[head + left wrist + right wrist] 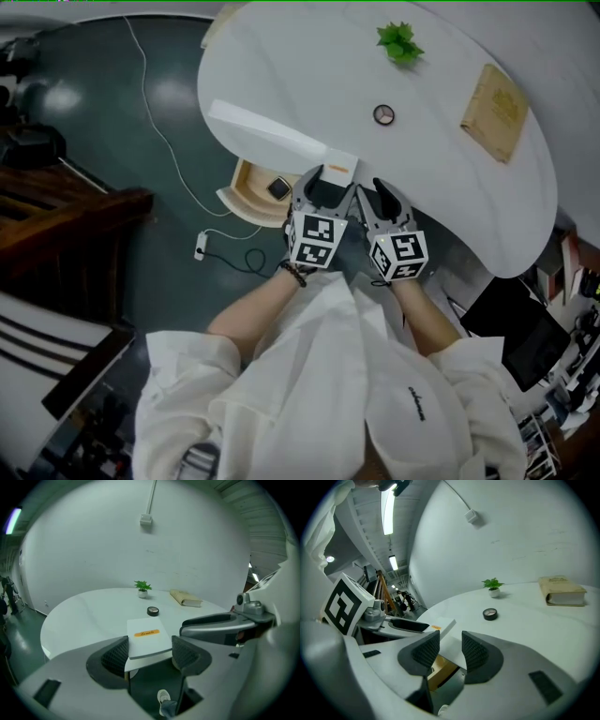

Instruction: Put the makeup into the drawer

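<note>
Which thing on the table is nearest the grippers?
The white box with the orange label, at the near edge. The compact, plant and book sit farther back.

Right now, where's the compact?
Head view: the compact lies on the table, just below the plant, left of the book and right of the box, touching none of them.

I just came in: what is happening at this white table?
A person stands at the white table with tongs in each hand. The left tongs are at the table edge with a white box between their jaws; whether they press it is unclear. The right tongs, beside them, are open and empty. The round makeup compact lies untouched on the table, and the wooden drawer below the edge is open.
</note>
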A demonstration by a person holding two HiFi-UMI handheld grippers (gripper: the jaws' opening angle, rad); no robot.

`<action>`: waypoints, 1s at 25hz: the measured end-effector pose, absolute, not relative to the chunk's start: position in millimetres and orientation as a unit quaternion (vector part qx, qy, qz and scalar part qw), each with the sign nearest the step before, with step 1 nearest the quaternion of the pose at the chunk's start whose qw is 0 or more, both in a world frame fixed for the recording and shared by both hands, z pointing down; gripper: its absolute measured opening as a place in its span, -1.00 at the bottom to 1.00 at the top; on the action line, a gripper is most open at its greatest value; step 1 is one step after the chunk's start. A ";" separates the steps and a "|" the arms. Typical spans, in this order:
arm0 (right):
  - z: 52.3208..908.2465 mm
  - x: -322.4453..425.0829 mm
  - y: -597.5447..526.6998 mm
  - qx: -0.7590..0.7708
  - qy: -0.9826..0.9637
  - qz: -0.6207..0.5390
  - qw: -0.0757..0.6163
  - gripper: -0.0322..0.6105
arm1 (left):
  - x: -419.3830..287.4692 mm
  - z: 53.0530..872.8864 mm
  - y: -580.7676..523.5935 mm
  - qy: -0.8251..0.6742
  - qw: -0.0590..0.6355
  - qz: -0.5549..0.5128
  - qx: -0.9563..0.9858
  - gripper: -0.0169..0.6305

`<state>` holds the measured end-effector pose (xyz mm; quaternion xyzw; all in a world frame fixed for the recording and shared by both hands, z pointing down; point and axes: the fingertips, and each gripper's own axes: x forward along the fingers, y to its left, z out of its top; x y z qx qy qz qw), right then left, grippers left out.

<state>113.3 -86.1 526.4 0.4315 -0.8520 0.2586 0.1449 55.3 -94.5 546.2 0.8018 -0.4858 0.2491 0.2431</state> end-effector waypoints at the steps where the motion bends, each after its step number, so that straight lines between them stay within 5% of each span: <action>1: 526.0 100.7 -82.1 0.423 -0.856 0.257 0.146 -0.39 | 42.7 544.3 -88.4 -0.487 0.242 0.250 0.801 -0.01; 15: 559.1 -31.3 -25.2 0.345 -0.884 0.256 0.183 -0.43 | -89.5 587.4 2.0 -0.510 0.283 0.276 0.764 0.00; 25: 619.4 -66.9 -25.4 0.341 -0.875 0.261 0.224 -0.43 | -120.7 652.9 -2.8 -0.502 0.290 0.311 0.753 0.00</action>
